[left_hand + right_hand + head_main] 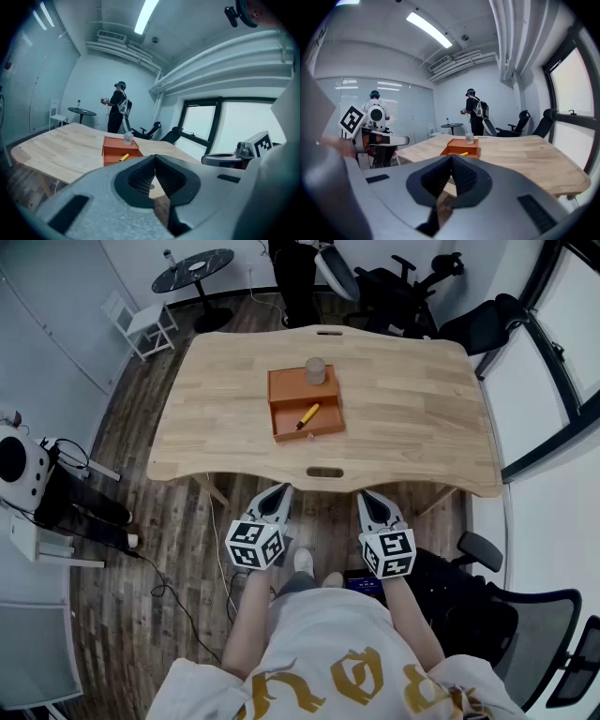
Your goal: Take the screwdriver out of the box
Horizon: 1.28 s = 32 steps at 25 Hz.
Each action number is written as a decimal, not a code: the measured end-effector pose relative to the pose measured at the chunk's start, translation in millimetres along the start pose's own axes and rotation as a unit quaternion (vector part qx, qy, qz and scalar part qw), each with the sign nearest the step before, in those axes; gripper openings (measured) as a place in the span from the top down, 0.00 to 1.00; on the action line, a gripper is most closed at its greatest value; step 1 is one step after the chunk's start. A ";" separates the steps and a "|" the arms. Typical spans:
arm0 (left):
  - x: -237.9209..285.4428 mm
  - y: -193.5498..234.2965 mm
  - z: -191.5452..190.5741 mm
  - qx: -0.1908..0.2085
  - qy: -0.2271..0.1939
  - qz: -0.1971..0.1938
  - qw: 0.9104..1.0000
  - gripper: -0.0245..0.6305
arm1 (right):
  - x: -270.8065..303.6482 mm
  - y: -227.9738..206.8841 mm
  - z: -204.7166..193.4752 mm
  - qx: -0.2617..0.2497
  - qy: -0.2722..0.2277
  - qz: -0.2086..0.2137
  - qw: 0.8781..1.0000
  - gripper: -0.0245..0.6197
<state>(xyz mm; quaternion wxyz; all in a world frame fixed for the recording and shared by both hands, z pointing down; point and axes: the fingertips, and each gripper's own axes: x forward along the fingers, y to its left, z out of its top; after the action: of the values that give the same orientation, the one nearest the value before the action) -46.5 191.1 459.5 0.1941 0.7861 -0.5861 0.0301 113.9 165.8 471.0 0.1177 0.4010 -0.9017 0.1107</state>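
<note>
Holding the left gripper (278, 493) and the right gripper (367, 495) side by side off the near edge of the tabletop (412, 409), I have both pressed together with nothing between the jaws. The screwdriver (307, 416), yellow-handled, lies slantwise in the open tray of the orange box (291, 385), which sits well apart from me near the middle of the wood. No part of the job is done yet, as I judge it.

Several things could spoil it from here. I must spread whichever gripper I send before it gets to the tray; if I come in with the jaws together I will only shove the tool into a corner. The handle looks round, so an off-centre pinch could roll it away or let it slip out as I lift. The tray walls are low but close to the tool, and a jaw catching one could drag or tip the whole box, which looks light and has nothing holding it down. A small clear jar (315, 371) stands at the box's far right corner; whether on it or just behind it I cannot tell. A jolt to the box, or overreaching, could knock it over.
</note>
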 end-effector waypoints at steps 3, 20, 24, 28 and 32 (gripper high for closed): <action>-0.4 -0.8 1.0 0.006 0.001 -0.001 1.000 0.95 | -0.4 0.1 2.3 -0.002 -0.001 -0.002 1.000 0.95; 3.3 -2.8 7.4 0.006 0.003 -0.009 1.000 0.95 | -1.7 -3.0 7.9 0.013 -0.007 0.004 1.000 0.95; 4.8 -4.9 8.8 0.001 -0.001 -0.022 1.000 0.95 | 0.6 -4.6 4.7 0.018 -0.003 0.006 1.000 0.95; 14.6 -0.7 11.6 -0.021 -0.005 -0.032 0.999 0.95 | 11.1 -7.8 2.5 0.022 0.003 0.014 1.000 0.95; 37.0 12.5 13.3 -0.032 -0.010 -0.025 0.999 0.95 | 29.9 -19.8 2.0 0.022 0.009 0.011 1.000 0.95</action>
<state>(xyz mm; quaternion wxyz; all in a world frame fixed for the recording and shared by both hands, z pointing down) -49.1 149.9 460.8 0.2139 0.7941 -0.5689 -0.0010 109.0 131.4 480.3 0.1156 0.3928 -0.9023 0.1348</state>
